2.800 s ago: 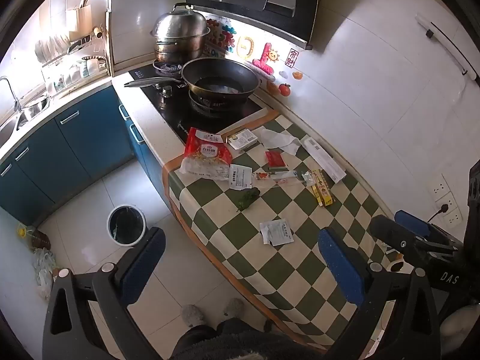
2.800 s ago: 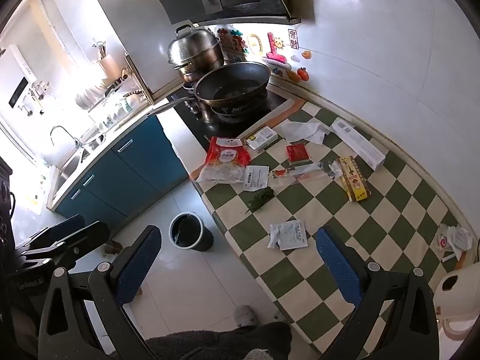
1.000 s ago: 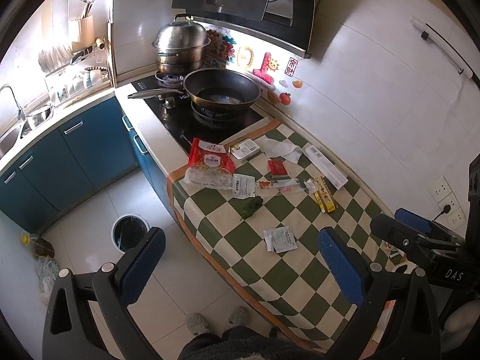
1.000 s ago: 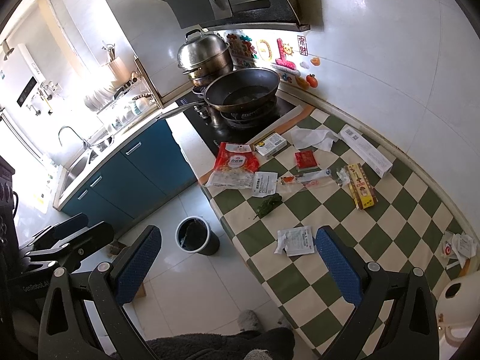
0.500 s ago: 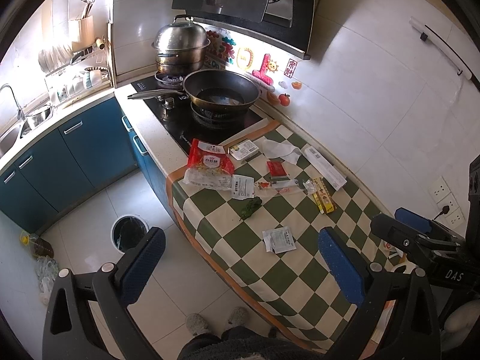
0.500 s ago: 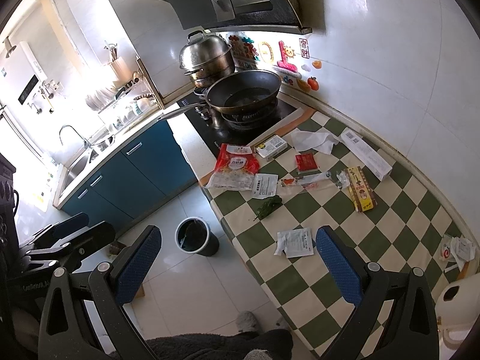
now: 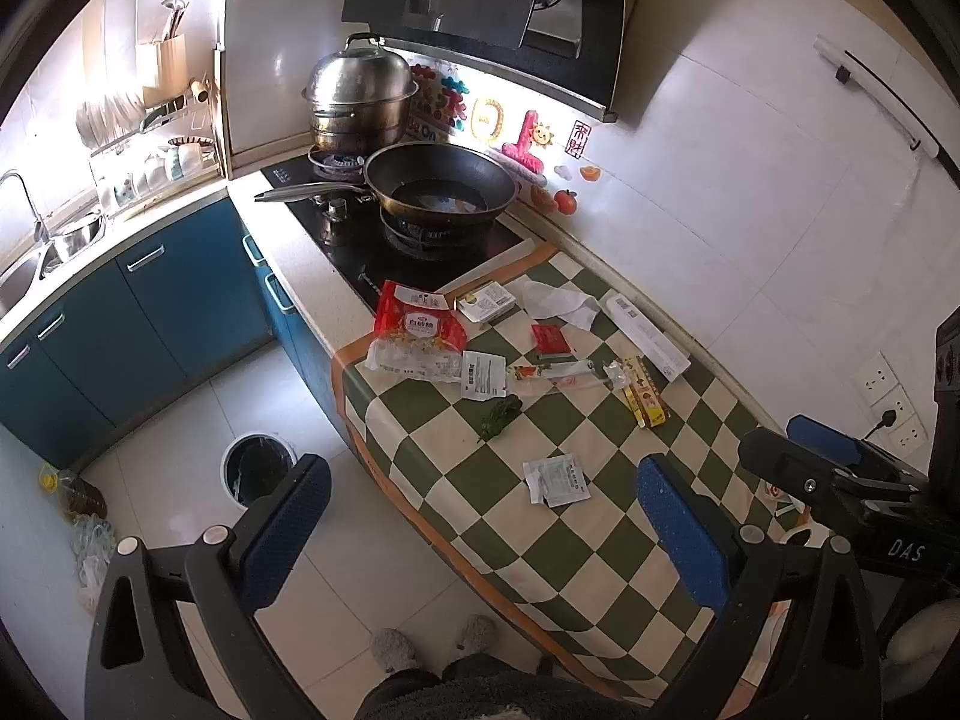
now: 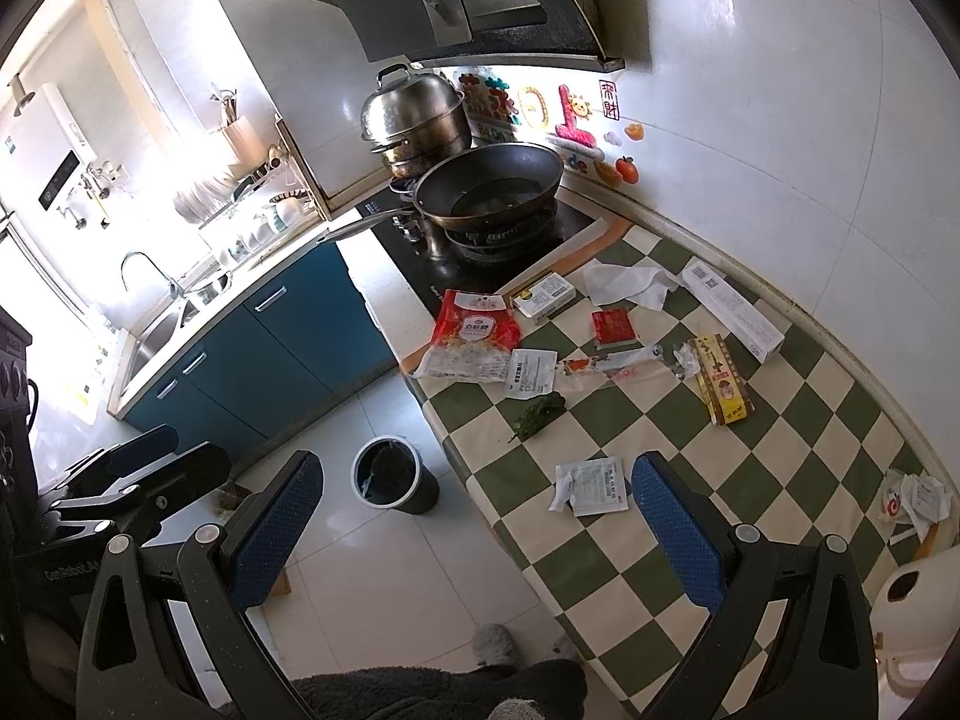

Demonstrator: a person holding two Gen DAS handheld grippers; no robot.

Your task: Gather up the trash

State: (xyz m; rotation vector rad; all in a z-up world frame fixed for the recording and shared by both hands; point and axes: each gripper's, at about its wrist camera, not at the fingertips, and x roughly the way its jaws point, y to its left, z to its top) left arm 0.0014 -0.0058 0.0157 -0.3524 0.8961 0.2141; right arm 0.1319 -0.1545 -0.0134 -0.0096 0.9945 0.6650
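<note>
Trash wrappers [image 8: 591,486] scattered on checked counter [image 8: 798,420], floor bin [image 8: 393,476] lined, contents unclear, both claws [image 7: 480,534] [image 8: 474,531] spread apart, empty

Both wrist cameras look down from high above, well back from the checkered counter [image 7: 600,540], toward the stove. The left view sits left of the right; both share the counter, wok [image 8: 489,192] and bin [image 8: 393,474].

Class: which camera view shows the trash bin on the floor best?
The right wrist view: the bin stands unobstructed, wall and rim visible. In the left wrist view the bin is partly hidden behind the left gripper.
</note>
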